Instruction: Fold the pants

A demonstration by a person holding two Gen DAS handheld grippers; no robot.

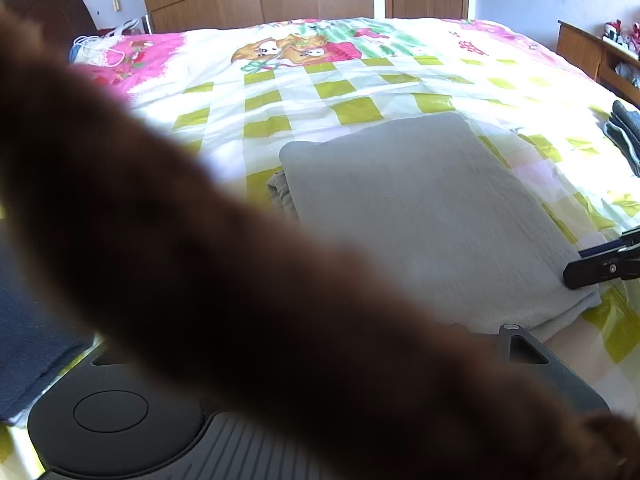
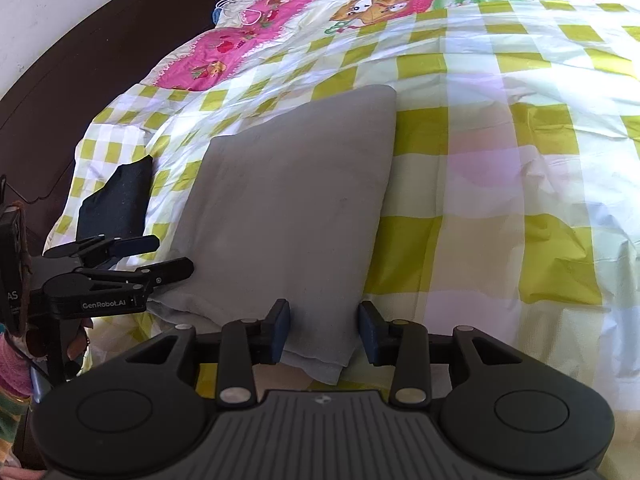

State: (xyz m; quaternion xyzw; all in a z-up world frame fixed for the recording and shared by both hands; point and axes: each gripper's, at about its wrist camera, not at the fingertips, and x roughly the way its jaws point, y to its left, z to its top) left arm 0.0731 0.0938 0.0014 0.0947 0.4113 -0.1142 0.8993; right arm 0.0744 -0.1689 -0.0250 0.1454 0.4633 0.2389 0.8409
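The folded grey pants (image 2: 288, 200) lay on the bed (image 2: 500, 160); my right tongs (image 2: 324, 330) stood open astride their near corner, my left tongs (image 2: 156, 258) slightly parted, empty. Soft, light cloth: grip layered edges

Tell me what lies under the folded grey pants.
The folded grey pants lie on the checked bedsheet, which shows all around them. At their left edge in the left wrist view, a lower fold of the same fabric peeks out. Anything else beneath is covered.
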